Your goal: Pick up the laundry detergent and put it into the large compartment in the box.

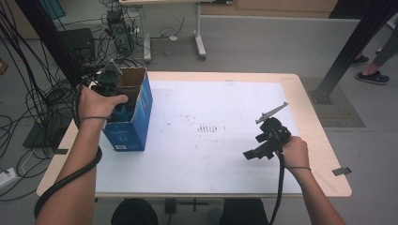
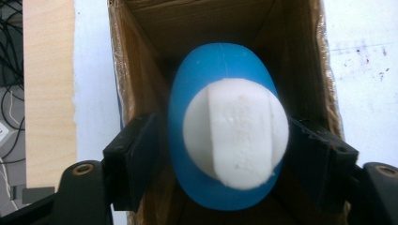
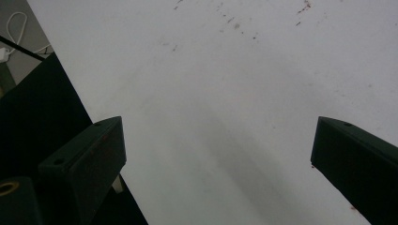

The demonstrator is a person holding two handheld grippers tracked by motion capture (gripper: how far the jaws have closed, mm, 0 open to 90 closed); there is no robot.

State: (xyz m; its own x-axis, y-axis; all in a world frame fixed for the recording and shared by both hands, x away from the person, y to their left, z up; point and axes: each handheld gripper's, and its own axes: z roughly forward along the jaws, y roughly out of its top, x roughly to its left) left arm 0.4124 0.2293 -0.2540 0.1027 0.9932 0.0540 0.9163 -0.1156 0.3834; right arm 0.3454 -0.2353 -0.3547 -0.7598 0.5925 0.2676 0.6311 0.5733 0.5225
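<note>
Inside the blue cardboard box (image 1: 129, 119), left hand-held gripper (image 2: 225, 150) clamping a blue-and-white bottle (image 2: 225, 136), right hand-held gripper (image 3: 218, 154) spread wide over the table (image 3: 225, 70)

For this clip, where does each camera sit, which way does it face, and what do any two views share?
High view: above the person's side, facing forward and down on the table; both forearms, left tool and right tool show.
Left gripper view: on the left tool, looking down into the box; its jaws flank a blue-and-white bottle.
Right gripper view: on the right tool, facing the white sheet; jaws apart.
Shared: high and left views both show the box.
</note>
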